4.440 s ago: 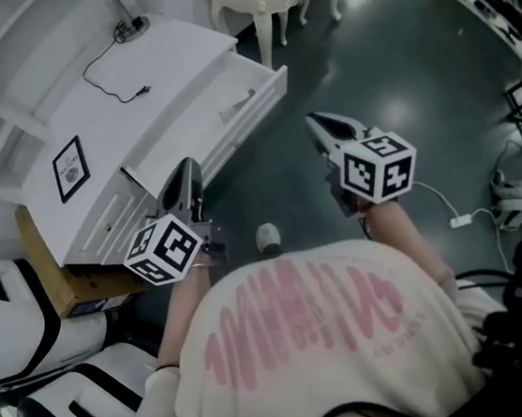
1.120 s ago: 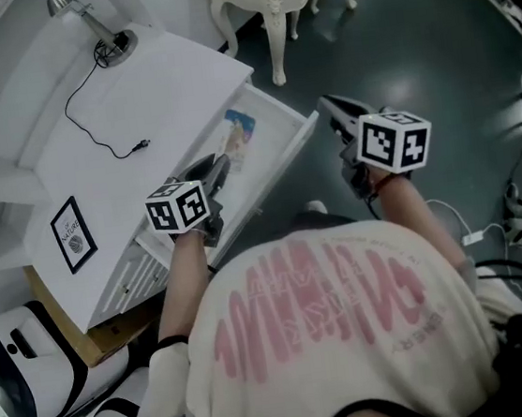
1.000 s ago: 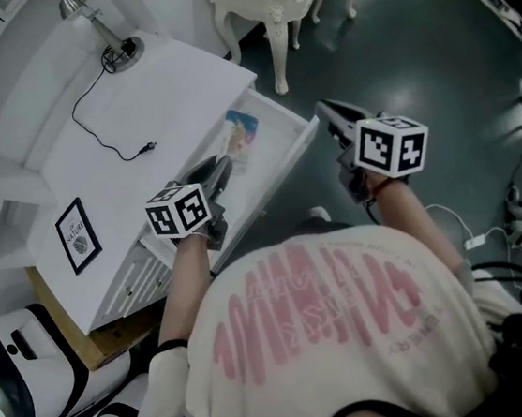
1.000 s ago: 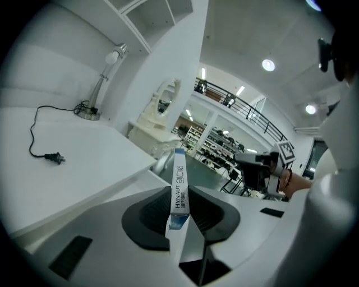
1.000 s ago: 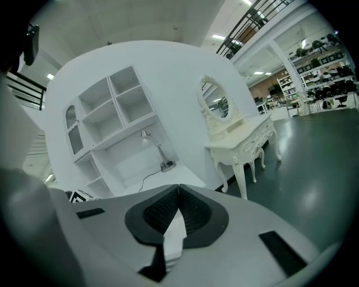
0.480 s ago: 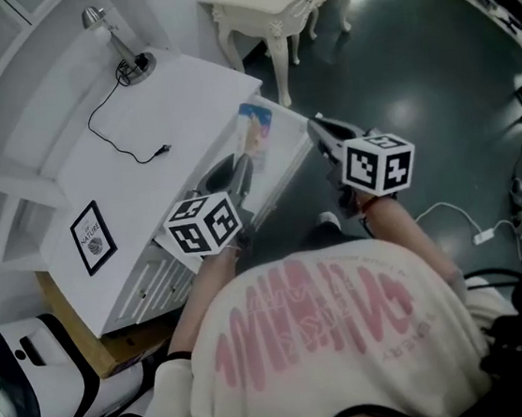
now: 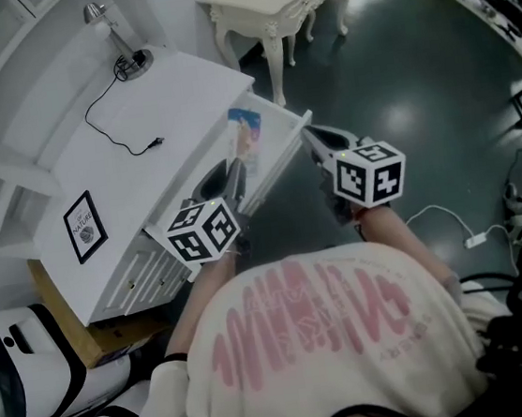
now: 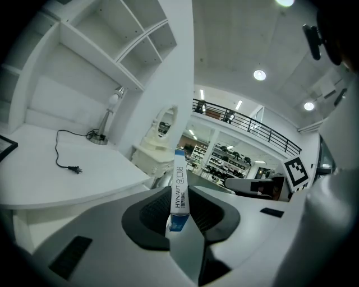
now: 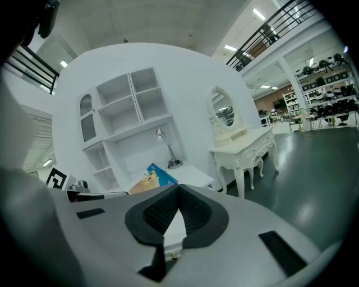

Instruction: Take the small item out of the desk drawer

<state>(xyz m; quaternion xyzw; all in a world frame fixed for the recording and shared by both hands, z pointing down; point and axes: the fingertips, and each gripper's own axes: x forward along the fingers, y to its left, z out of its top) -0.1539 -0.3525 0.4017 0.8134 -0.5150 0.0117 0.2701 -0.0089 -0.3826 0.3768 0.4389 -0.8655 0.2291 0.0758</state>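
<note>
Left hand-held gripper (image 8: 179,197) clamped on slim blue-and-white box (image 8: 179,182) at open desk drawer (image 7: 283,153); right hand-held gripper (image 9: 178,193) closed, empty.

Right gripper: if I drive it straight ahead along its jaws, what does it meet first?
Probably the front corner of the open drawer, just beyond the right gripper in the head view. The blue carton lies left of that line. Depth is hard to judge.

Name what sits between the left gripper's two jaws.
A slim blue-and-white box, clamped edge-on in the left gripper; the left gripper view shows it.
</note>
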